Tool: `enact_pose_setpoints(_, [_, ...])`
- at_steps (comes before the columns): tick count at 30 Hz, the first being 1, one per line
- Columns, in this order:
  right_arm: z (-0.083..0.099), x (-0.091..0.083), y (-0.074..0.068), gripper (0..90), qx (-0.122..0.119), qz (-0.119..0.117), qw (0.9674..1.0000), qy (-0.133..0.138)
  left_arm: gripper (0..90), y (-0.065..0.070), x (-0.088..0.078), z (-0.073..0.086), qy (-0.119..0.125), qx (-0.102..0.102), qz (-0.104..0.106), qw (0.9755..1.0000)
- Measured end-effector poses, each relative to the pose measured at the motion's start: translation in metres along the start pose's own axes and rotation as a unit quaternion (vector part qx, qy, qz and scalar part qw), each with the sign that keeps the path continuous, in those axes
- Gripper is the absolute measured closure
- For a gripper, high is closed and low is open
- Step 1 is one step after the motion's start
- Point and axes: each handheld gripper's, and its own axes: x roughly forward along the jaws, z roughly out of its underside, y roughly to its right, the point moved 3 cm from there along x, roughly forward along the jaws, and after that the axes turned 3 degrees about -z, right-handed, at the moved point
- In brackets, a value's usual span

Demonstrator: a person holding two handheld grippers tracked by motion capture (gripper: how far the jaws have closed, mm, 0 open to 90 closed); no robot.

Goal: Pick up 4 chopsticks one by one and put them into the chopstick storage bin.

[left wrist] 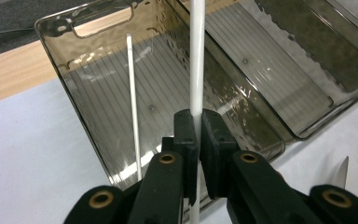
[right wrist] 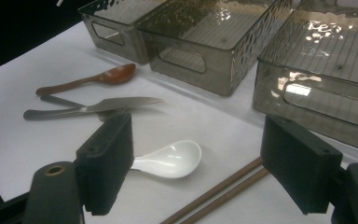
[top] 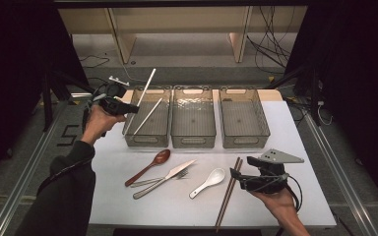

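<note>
Above the leftmost bin (top: 147,125), the left gripper (top: 134,109) is clamped on a thin white chopstick (left wrist: 196,56), which stands tilted over the bin's far rim. A second white chopstick (left wrist: 133,93) leans inside this bin. No readable writing shows on the three ribbed, smoky transparent plastic bins. Near the table's right edge, the right gripper (right wrist: 196,168) hovers with jaws wide apart and empty, beside the brown chopsticks (right wrist: 214,191) and a glossy white spoon (right wrist: 168,161). Open white table surface (top: 128,206) lies in front.
</note>
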Motion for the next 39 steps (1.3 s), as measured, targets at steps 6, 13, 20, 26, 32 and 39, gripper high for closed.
enact_pose_setpoints(6, [0.000, 0.000, 0.000, 26.2, 0.001, -0.001, 1.0000, 0.000, 84.9, -0.003, 0.007, -0.007, 0.001, -0.002, -0.003, 1.0000])
enact_pose_setpoints(13, [0.000, 0.000, 0.000, 26.3, 0.002, -0.002, 1.0000, 0.000, 84.9, -0.011, 0.017, -0.012, 0.007, -0.014, -0.009, 0.9998])
enact_pose_setpoints(20, [0.000, 0.000, 0.000, 26.3, 0.002, -0.003, 1.0000, 0.001, 84.9, -0.018, 0.028, -0.016, 0.011, -0.025, -0.022, 0.9994])
enact_pose_setpoints(26, [0.000, 0.000, 0.000, 26.3, 0.002, -0.004, 1.0000, 0.001, 84.8, -0.022, 0.039, -0.014, 0.007, -0.027, -0.026, 0.9993])
enact_pose_setpoints(32, [0.000, 0.000, 0.000, 26.3, 0.002, -0.006, 1.0000, 0.000, 84.8, -0.022, 0.047, -0.010, 0.007, -0.029, -0.028, 0.9992])
enact_pose_setpoints(39, [0.000, 0.000, 0.000, 26.3, 0.001, -0.006, 1.0000, 0.000, 84.8, -0.023, 0.050, -0.007, 0.013, -0.030, -0.029, 0.9990])
